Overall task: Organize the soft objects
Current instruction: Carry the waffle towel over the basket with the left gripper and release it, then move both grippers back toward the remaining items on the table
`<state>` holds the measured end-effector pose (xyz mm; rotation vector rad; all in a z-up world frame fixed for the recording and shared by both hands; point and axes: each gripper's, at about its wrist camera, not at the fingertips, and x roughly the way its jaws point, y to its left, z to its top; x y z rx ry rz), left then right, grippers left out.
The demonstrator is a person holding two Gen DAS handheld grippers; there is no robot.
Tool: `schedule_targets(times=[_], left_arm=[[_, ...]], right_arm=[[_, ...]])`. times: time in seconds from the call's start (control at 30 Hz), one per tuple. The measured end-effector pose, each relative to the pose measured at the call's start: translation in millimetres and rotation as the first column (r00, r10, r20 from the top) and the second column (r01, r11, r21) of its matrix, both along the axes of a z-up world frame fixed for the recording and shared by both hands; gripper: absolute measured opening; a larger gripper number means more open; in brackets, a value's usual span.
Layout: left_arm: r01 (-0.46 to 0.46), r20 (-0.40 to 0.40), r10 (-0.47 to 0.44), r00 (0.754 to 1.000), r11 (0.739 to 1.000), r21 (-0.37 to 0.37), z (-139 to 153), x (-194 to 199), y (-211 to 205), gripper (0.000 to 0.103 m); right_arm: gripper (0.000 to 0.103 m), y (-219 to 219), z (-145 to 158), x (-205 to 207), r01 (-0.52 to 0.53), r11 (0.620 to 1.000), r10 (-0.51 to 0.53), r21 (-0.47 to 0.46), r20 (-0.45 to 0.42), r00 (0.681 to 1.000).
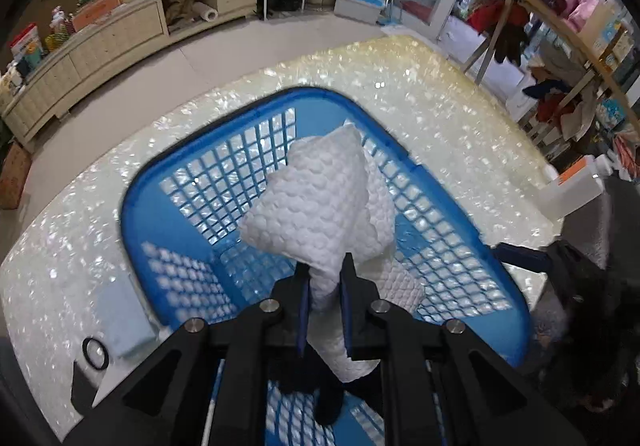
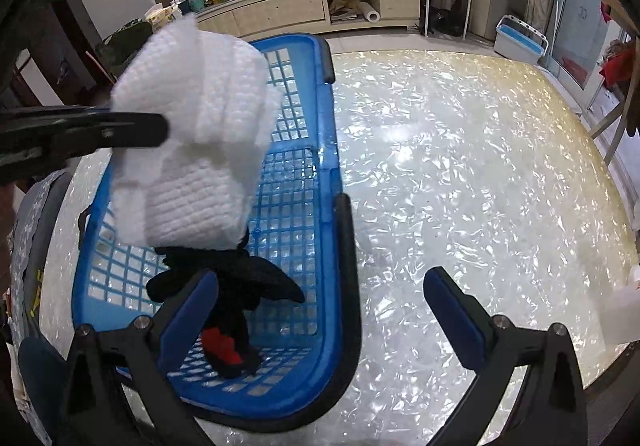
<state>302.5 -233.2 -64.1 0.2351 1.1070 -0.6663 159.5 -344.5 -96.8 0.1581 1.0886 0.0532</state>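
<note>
White quilted cloth (image 1: 320,202) is being held clamped between the fingers of the left gripper (image 1: 325,278), its bulk bunching up ahead of the fingertips and a tail hanging back between the pads. The cloth is being kept raised over the blue lattice basket (image 1: 144,182), apart from its floor. In the right wrist view, the same cloth (image 2: 192,134) is being seen above the basket (image 2: 320,150), over a black soft toy with a red patch (image 2: 236,310) lying inside. The right gripper (image 2: 320,286) is being held spread wide, empty, straddling the basket's near rim above the pearly table (image 2: 460,166).
</note>
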Motion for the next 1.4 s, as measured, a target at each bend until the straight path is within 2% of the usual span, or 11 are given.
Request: schedule_targets(times=[0.1, 0.23, 0.5, 0.63, 0.7, 0.73, 0.77, 1.0, 1.13, 1.23, 1.4], left_arm=[[0.012, -0.021, -0.011, 1.0, 0.999, 0.04, -21, 14, -10, 0.011], [0.019, -0.038, -0.014, 0.999, 0.99, 0.137, -50, 28, -22, 0.012], [0.035, -0.044, -0.025, 0.999, 0.97, 0.242, -58, 37, -35, 0.018], [-0.003, -0.038, 0.015, 0.999, 0.956, 0.292, -61, 42, -33, 0.034], [-0.007, -0.022, 0.014, 1.0, 0.951, 0.309, -62, 44, -33, 0.056], [-0.007, -0.01, 0.011, 1.0, 0.947, 0.32, -61, 42, -34, 0.073], [-0.007, -0.004, 0.009, 1.0, 0.945, 0.327, -60, 41, -35, 0.082], [-0.018, 0.033, 0.008, 0.999, 0.941, 0.338, -47, 30, -39, 0.082], [-0.063, 0.049, 0.05, 0.998, 0.948, 0.311, -30, 19, -22, 0.083], [-0.089, 0.067, 0.073, 0.995, 0.954, 0.288, -18, 3, -11, 0.089], [-0.078, 0.087, 0.06, 0.994, 0.971, 0.226, 1, -23, 8, 0.094]], right_arm=[[0.103, 0, -3, 5, -0.007, 1.0, 0.007, -0.01, 0.003, 1.0], [0.103, 1, -5, 9, -0.014, 1.0, 0.014, -0.006, 0.003, 1.0], [0.103, -2, -10, 14, -0.008, 1.0, 0.009, 0.022, -0.007, 1.0], [0.103, -4, -13, 15, -0.011, 0.999, 0.011, 0.034, -0.01, 1.0], [0.103, -4, -13, 15, -0.011, 0.999, 0.011, 0.038, -0.009, 1.0], [0.103, -5, -14, 14, -0.011, 0.999, 0.011, 0.038, -0.007, 1.0], [0.103, -6, -14, 14, -0.011, 0.999, 0.011, 0.038, -0.004, 1.0], [0.103, -12, -10, 7, -0.006, 0.999, 0.005, 0.047, 0.011, 1.0], [0.103, -15, -5, 0, 0.003, 0.998, -0.004, 0.061, 0.021, 1.0], [0.103, -15, 0, -4, 0.003, 0.998, -0.004, 0.068, 0.028, 1.0], [0.103, -12, 10, -12, -0.016, 0.997, 0.013, 0.075, 0.036, 0.999]])
